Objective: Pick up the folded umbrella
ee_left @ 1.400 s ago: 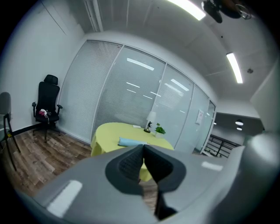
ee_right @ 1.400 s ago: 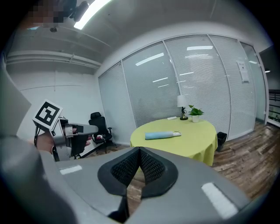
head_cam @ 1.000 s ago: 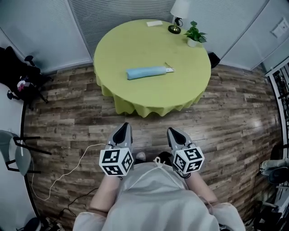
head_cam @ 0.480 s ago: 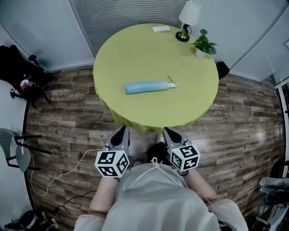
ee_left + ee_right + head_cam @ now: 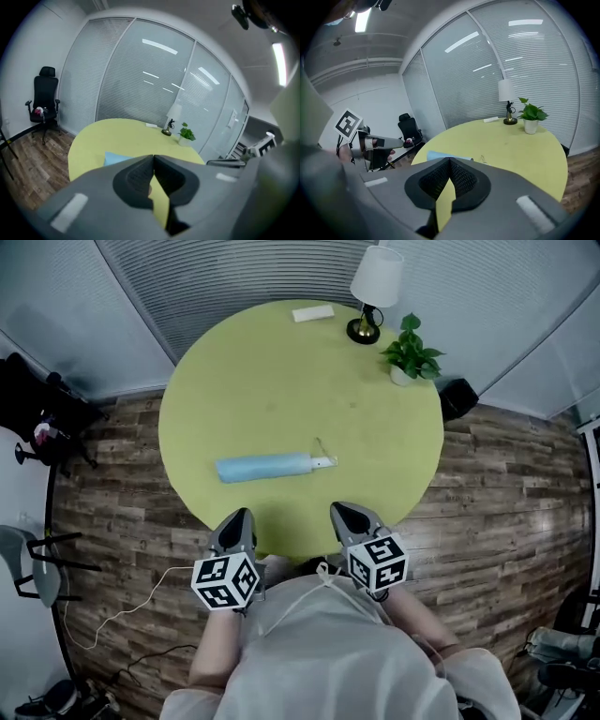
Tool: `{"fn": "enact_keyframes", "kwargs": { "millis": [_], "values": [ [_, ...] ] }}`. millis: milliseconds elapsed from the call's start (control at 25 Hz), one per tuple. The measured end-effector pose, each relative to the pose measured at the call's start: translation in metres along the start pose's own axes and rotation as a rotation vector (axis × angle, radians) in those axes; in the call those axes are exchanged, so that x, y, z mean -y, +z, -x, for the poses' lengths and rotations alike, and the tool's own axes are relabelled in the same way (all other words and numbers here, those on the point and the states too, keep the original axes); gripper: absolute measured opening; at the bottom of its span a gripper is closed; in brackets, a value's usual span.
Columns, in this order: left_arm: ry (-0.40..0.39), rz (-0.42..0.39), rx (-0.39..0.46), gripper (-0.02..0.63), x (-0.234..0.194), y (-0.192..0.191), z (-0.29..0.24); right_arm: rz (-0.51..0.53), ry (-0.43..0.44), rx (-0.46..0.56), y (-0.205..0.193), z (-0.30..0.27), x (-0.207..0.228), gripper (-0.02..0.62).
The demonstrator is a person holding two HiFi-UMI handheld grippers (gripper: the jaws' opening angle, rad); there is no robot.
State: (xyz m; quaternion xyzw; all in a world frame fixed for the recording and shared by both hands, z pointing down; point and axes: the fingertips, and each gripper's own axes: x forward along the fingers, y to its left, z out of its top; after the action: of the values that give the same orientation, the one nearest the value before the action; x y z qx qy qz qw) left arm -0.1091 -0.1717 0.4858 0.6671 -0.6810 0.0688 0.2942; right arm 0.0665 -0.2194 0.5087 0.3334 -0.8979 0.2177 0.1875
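Round green table point(image 5: 300, 381) in a glass-walled room, with a blue umbrella point(image 5: 267, 467) lying toward its near edge.
The left gripper point(image 5: 238, 517) and right gripper point(image 5: 341, 512) hover just short of it, jaws closed and empty. The umbrella looks light, its fabric soft and probably slippery. Mid-body seems the firmest hold.

Umbrella point(image 5: 264, 467) on table point(image 5: 281, 381), near front edge, left of centre. Lamp point(image 5: 371, 292), plant point(image 5: 410, 351) far right. Left gripper point(image 5: 239, 516), right gripper point(image 5: 343, 511) side by side at near edge.

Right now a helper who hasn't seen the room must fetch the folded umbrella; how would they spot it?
Find the round yellow-green table. The folded umbrella lies alone on its near half. It is the only long light-blue roll; the lamp and potted plant stand at the far edge.
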Motion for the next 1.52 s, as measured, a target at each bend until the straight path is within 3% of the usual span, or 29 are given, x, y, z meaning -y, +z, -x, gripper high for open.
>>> {"fn": "enact_keyframes", "kwargs": {
  "millis": [120,280,600,800,960,1040,1320,1520],
  "values": [
    [-0.005,-0.069,-0.02,0.006,0.016,0.005,-0.03,0.016,0.017,-0.037,0.006,-0.014,0.03,0.0],
    [-0.033,-0.22,-0.03,0.006,0.027,0.003,-0.062,-0.003,0.015,-0.068,0.007,-0.036,0.059,0.0],
    [-0.113,-0.352,-0.15,0.008,0.003,-0.005,-0.107,-0.054,-0.051,-0.092,0.01,-0.069,0.069,0.0],
    [-0.228,-0.549,-0.291,0.105,-0.01,-0.015,-0.137,-0.098,-0.101,-0.107,0.008,-0.083,0.064,0.0],
    [-0.346,-0.788,-0.361,0.265,-0.012,-0.025,-0.153,-0.139,-0.132,-0.116,0.004,-0.092,0.056,0.0],
    [-0.4,-0.863,-0.394,0.313,-0.015,-0.031,-0.162,-0.157,-0.151,-0.114,0.003,-0.096,0.053,0.0],
    [-0.53,-1.021,-0.593,0.368,-0.03,-0.059,-0.201,-0.174,-0.188,-0.126,0.0,-0.108,0.049,0.0],
    [-0.605,-1.044,-0.702,0.395,-0.027,-0.081,-0.222,-0.173,-0.202,-0.127,0.003,-0.113,0.049,0.0]
  ]
}}
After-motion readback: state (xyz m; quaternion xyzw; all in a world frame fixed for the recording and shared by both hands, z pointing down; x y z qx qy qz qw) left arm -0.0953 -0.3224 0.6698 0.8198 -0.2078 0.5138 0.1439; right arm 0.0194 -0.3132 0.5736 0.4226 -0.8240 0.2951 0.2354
